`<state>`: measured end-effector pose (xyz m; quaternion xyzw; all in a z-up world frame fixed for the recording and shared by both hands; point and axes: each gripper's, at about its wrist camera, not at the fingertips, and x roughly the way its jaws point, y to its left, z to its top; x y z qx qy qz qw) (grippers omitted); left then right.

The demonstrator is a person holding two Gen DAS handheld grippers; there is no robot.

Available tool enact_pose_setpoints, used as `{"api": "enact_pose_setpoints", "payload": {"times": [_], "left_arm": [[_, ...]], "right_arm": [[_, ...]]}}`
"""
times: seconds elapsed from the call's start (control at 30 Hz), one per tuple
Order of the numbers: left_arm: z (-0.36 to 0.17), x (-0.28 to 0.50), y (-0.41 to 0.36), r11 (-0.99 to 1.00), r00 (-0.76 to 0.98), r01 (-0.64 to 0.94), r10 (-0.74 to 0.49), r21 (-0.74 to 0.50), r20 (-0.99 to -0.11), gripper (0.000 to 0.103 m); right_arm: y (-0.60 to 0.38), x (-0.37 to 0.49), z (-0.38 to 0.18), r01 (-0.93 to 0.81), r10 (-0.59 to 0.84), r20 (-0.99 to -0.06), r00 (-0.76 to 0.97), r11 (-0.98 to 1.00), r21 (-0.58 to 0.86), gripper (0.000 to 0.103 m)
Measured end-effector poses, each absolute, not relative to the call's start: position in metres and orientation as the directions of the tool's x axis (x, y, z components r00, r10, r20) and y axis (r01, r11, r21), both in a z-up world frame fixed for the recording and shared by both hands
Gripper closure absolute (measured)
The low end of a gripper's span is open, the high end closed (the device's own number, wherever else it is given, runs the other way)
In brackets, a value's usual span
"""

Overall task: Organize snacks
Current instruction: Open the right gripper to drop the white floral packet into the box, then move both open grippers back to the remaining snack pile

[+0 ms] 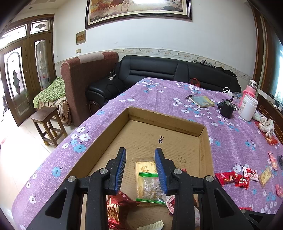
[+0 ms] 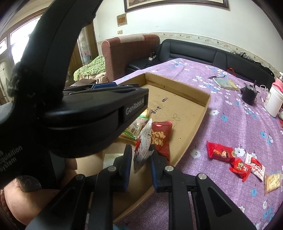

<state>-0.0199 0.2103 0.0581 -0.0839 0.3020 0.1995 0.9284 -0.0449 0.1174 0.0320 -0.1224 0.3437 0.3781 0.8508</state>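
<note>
Right tongs [image 2: 140, 163], low in frame, pinch a white-red packet [image 2: 143, 143] over the box [image 2: 192, 122]; ease it beside the red bag [image 2: 161, 136] before letting go, while the left tongs [image 1: 140, 168] hang released above the biscuits [image 1: 147, 178].

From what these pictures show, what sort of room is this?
Most likely a home living room. A black sofa and a brown armchair stand behind a table under a purple flowered cloth, and a big framed painting hangs on the wall.
</note>
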Motion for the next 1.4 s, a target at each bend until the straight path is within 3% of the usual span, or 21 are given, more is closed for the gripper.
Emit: {"api": "enact_pose_setpoints", "payload": {"times": [0.13, 0.3, 0.97, 1.23, 1.4], "left_arm": [[0.059, -0.02, 0.21, 0.905, 0.738, -0.424, 0.322, -0.035, -0.593, 0.066], [0.061, -0.022, 0.209, 0.904, 0.741, -0.427, 0.33, -0.031, -0.584, 0.054], [0.063, -0.021, 0.206, 0.902, 0.742, -0.43, 0.341, -0.02, -0.577, 0.054], [0.063, -0.023, 0.208, 0.902, 0.745, -0.432, 0.341, -0.025, -0.573, 0.054], [0.064, -0.024, 0.208, 0.9, 0.753, -0.435, 0.345, -0.029, -0.561, 0.045]], "right_arm": [[0.113, -0.044, 0.035, -0.721, 0.563, -0.666, 0.489, 0.691, 0.055, 0.071], [0.11, -0.044, 0.038, -0.718, 0.568, -0.657, 0.496, 0.693, 0.057, 0.071], [0.107, -0.047, 0.043, -0.71, 0.567, -0.649, 0.508, 0.702, 0.058, 0.07], [0.089, -0.042, 0.053, -0.678, 0.573, -0.628, 0.526, 0.728, 0.096, 0.065], [0.061, -0.035, 0.066, -0.64, 0.575, -0.6, 0.557, 0.757, 0.132, 0.065]]}}
